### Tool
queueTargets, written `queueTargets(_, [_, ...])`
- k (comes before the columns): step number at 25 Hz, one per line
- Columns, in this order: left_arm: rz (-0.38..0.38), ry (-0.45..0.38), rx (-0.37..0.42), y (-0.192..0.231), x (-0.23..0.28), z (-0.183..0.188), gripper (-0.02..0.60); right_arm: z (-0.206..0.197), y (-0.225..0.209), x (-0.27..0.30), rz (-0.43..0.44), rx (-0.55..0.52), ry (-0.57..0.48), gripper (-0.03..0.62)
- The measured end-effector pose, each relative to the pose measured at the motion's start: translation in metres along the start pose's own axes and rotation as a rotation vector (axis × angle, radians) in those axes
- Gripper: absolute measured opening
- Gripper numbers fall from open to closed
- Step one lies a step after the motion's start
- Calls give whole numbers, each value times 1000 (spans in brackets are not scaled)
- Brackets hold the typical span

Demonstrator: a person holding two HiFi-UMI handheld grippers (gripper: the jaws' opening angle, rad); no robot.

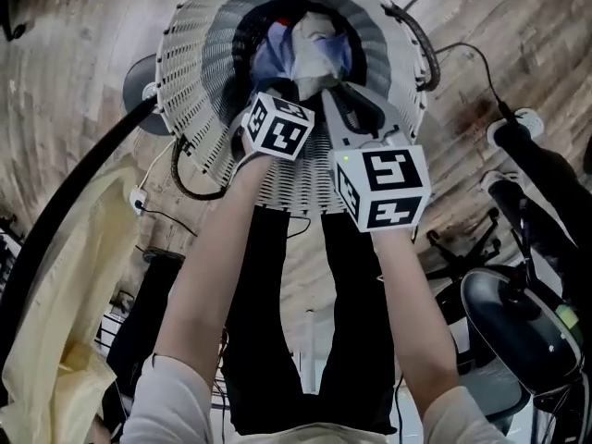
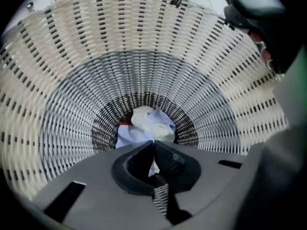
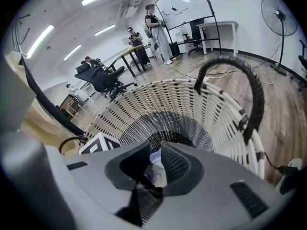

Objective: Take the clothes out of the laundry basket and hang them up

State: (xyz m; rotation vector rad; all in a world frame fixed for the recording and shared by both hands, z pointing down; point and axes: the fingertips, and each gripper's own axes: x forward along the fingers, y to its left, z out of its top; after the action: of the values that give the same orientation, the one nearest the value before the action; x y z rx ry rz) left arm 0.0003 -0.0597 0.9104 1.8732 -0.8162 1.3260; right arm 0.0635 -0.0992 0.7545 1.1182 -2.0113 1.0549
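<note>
The left hand-held gripper is pinched tight on a thin fold of the pale blue-and-white garment. The right hand-held gripper is clamped narrowly round a thicker bunch of it. The rest lies below both, deep in the wicker laundry basket. This looks like the taking-out step. Next, likely, raise the garment clear of the rim, then spread it for hanging.

L claw, R claw: both clamped.

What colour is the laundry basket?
The laundry basket is white at the rim, grey lower, black at the bottom; clearest in the left gripper view.
</note>
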Motion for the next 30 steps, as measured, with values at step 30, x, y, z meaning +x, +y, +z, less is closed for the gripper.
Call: queueTargets(30, [20, -447, 197, -73, -365, 102, 23, 63, 23, -164, -76, -121, -4, 87])
